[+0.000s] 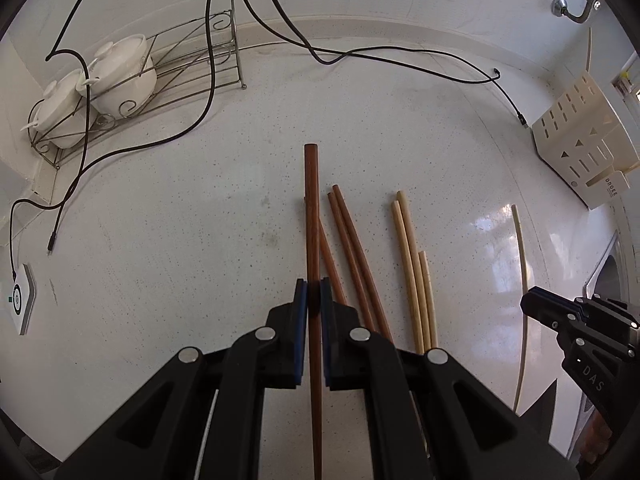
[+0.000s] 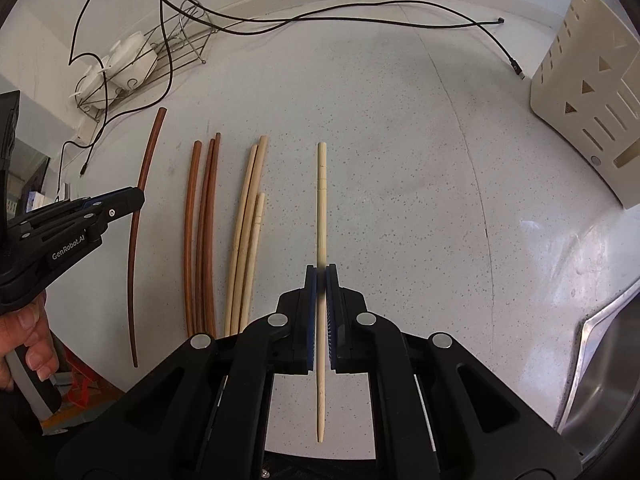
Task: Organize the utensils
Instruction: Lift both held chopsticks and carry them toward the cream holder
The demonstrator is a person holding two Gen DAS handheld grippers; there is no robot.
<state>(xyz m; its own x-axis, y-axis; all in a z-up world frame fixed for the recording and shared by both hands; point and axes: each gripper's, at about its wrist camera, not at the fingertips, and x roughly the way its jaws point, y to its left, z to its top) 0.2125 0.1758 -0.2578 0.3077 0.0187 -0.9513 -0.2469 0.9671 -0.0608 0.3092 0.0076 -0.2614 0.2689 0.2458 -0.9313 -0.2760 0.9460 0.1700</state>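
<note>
- Speckled white stone countertop (image 2: 400, 160): serves as the sorting ground, with chopsticks laid out in two colour groups, dark beside pale.
- Cream plastic slotted utensil holder (image 2: 580, 120): stands at the far right of the counter, well apart from both groups; probably the final home, though nothing shows it filled yet.
- Wire rack with two white lidded pots (image 1: 120, 92): sits in the far left corner, clear of the work.
- Black cables (image 1: 208, 92): trail across the back of the counter, short of the chopsticks, so no real obstacle for now.
- Steel sink edge (image 2: 600, 360): lies close on the right; a rolling stick could slip that way.
- Left gripper (image 1: 313, 300): clenched on a long dark brown wooden chopstick (image 1: 311, 208), held just left of the group of three dark brown chopsticks (image 2: 204, 232), crossing over one of them in the left view.
- Right gripper (image 2: 321, 280): clenched on a single pale bamboo chopstick (image 2: 321, 200), held just right of the group of three pale bamboo chopsticks (image 2: 246, 232).
- Judged well along: six sticks sorted, two last ones in hand and not yet joined to matching groups.
</note>
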